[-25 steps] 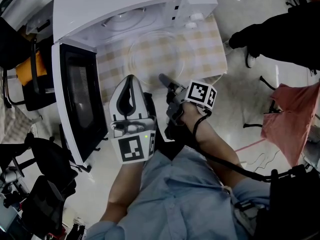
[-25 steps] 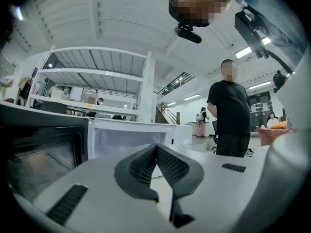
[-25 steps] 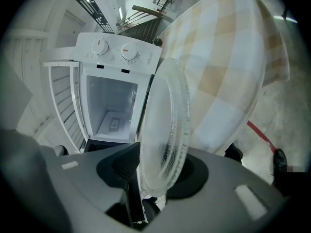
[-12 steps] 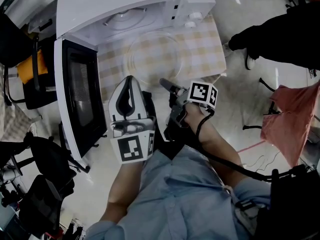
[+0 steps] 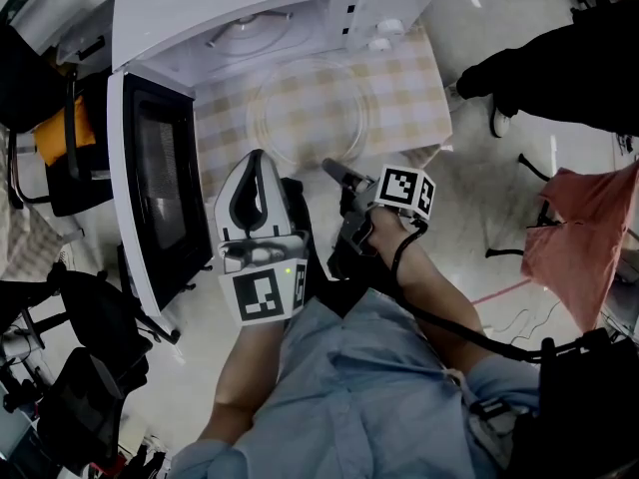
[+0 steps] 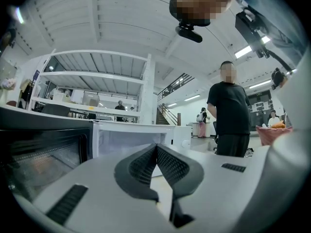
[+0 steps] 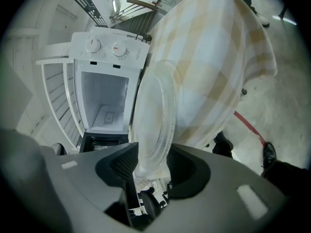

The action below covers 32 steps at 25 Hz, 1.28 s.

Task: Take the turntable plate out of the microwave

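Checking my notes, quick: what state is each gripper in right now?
Left gripper: shut, nothing in it.
Right gripper: open, jaws just opened; rim of the turntable plate between them, not gripped.

Count around the bench
One microwave (image 5: 250, 8) with one open door (image 5: 160, 188) and two knobs (image 7: 92, 45); one glass turntable plate (image 5: 310, 113); one checked-cloth bench (image 5: 411, 96); one bystander in black (image 5: 559, 58).
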Tool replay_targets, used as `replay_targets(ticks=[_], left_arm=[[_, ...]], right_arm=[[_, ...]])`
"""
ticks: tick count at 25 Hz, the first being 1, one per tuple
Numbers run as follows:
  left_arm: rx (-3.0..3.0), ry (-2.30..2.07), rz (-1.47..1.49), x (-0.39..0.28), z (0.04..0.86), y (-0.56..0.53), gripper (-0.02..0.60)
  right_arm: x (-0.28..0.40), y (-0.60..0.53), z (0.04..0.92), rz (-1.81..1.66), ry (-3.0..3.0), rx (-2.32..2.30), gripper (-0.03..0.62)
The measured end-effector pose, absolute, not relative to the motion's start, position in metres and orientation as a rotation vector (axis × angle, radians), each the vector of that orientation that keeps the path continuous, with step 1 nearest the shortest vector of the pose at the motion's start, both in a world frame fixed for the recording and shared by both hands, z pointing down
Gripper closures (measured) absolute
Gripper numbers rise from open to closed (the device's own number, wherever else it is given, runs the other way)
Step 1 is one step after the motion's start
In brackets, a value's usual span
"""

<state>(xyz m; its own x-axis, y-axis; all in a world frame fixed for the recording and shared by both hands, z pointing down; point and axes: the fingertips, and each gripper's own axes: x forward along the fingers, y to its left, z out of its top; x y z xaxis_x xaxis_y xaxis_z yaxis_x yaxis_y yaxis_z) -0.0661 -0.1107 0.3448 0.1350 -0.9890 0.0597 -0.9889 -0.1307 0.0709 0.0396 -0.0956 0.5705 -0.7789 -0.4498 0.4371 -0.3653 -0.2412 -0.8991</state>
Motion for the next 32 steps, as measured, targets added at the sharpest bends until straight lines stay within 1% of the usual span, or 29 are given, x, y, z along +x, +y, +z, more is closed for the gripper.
replay_targets(ticks=[7, 12, 16, 20, 22, 25, 27, 29, 32], left_arm=[[2.309, -1.995, 0.005, -0.06, 0.345, -0.109, 0.574], [2.325, -1.984, 0.003, -0.054, 0.339, -0.107, 0.574], [2.342, -1.968, -0.007, -0.045, 0.328, -0.106, 0.574], [2.312, -1.97, -0.033, -0.045, 0.318, -0.105, 0.574], [2.304, -1.973, -0.045, -0.046, 0.31, -0.104, 0.574], [2.299, -1.983, -0.06, -0.047, 0.297, -0.106, 0.574], [2.283, -1.995, -0.069, -0.051, 0.289, -0.108, 0.574], [2.266, -2.01, -0.071, -0.055, 0.284, -0.109, 0.574], [2.263, -2.034, -0.077, -0.06, 0.272, -0.11, 0.574]], right_arm=[[0.042, -0.09, 0.57, -2.176, 1.948, -1.019, 0.416], [0.062, -0.076, 0.556, -2.152, 1.923, -1.071, 0.416], [0.074, -0.08, 0.533, -2.055, 2.004, -1.101, 0.416], [0.075, -0.092, 0.495, -1.87, 2.18, -1.124, 0.418], [0.071, -0.098, 0.469, -1.726, 2.3, -1.122, 0.442], [0.058, -0.11, 0.423, -1.434, 2.499, -1.124, 0.516], [0.05, -0.117, 0.393, -1.222, 2.623, -1.141, 0.549], [0.042, -0.122, 0.368, -1.05, 2.709, -1.145, 0.568], [0.031, -0.127, 0.338, -0.879, 2.776, -1.132, 0.576]])
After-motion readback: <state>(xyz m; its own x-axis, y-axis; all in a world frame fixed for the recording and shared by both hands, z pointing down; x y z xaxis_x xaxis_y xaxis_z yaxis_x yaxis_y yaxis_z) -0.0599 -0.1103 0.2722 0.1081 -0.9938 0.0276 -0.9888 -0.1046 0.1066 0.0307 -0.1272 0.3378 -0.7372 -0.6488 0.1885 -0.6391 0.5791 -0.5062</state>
